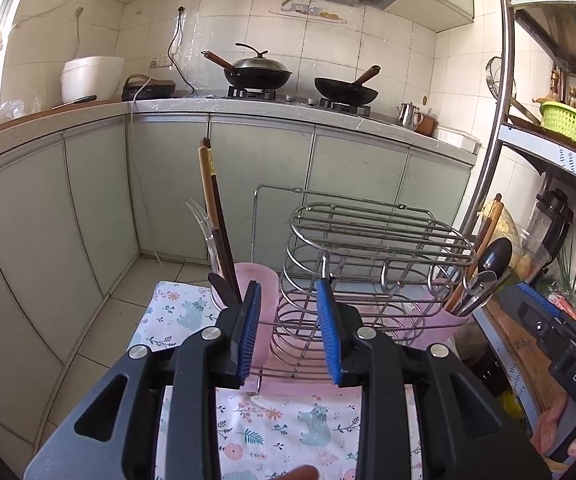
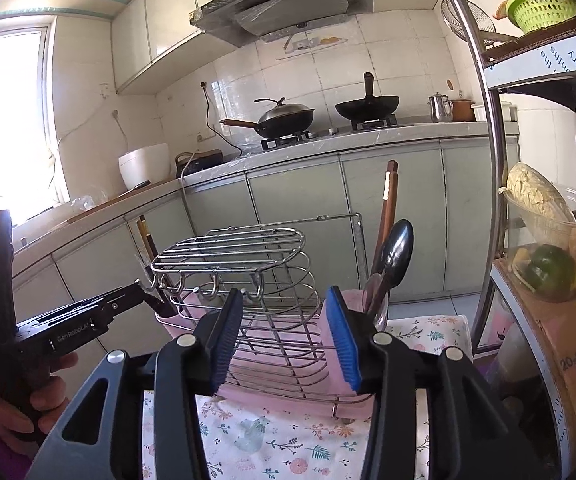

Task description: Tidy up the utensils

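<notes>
The left gripper (image 1: 289, 332), black with blue ribbed pads, has its jaws apart with nothing between them, poised in front of the chrome wire dish rack (image 1: 361, 264). The right gripper (image 2: 286, 338), of the same build, likewise has its jaws spread and holds nothing, facing the same rack from the opposite side. The rack sits on a pink tray (image 2: 288, 398) over a white floral-print cloth (image 1: 284, 436) covering the small table. A pink plastic cup (image 1: 258, 312) stands at the rack's left end in the left wrist view and contains dark brown wooden chopsticks (image 1: 214, 216) and a clear plastic fork (image 1: 204, 220), all upright. A second pink cup (image 1: 443, 326) at the rack's right end holds a black spoon (image 1: 497, 258), metal spoons (image 1: 477, 286) and wooden-handled chopsticks (image 1: 487, 224), leaning outward. Behind, two black woks (image 1: 345, 90) rest on the gas stove, one under a metal lid. A green plastic basket (image 1: 573, 124) sits on the metal shelf unit to the right.
</notes>
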